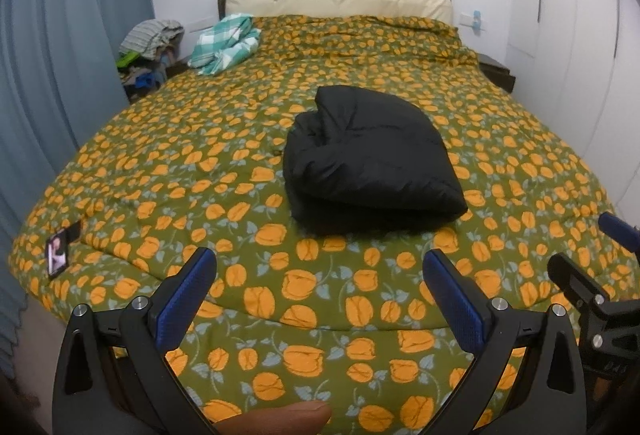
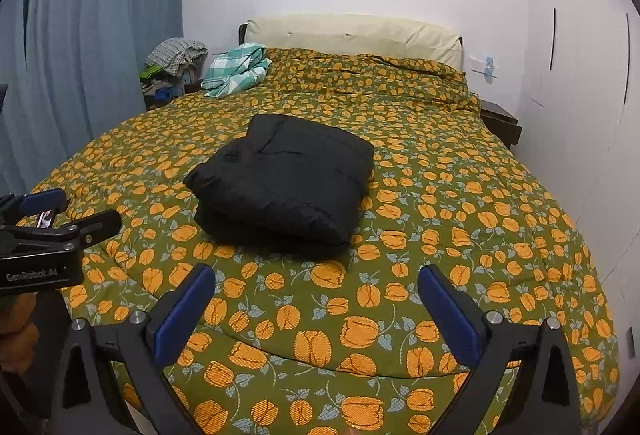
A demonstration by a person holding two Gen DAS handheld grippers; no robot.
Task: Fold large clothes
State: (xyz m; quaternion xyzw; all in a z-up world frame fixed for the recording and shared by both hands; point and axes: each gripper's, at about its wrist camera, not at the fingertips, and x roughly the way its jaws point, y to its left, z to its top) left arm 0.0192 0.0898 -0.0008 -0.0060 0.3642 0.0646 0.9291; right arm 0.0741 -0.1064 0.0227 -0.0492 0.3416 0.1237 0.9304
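Left wrist: one folded black jacket (image 1: 370, 159), two grippers gaping.

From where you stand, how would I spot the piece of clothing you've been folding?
Look at the big bed under the green quilt printed with orange flowers. Near its middle lies a folded black jacket, a thick, puffy bundle. The only other cloth on the bed, a rumpled teal checked cloth, lies far off by the pillows.

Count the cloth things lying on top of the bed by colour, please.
Black: 1, the folded black garment
Green and white check: 1, the crumpled checked cloth
Cream: 1, the long pillow
Total: 3, on the floral bedspread.
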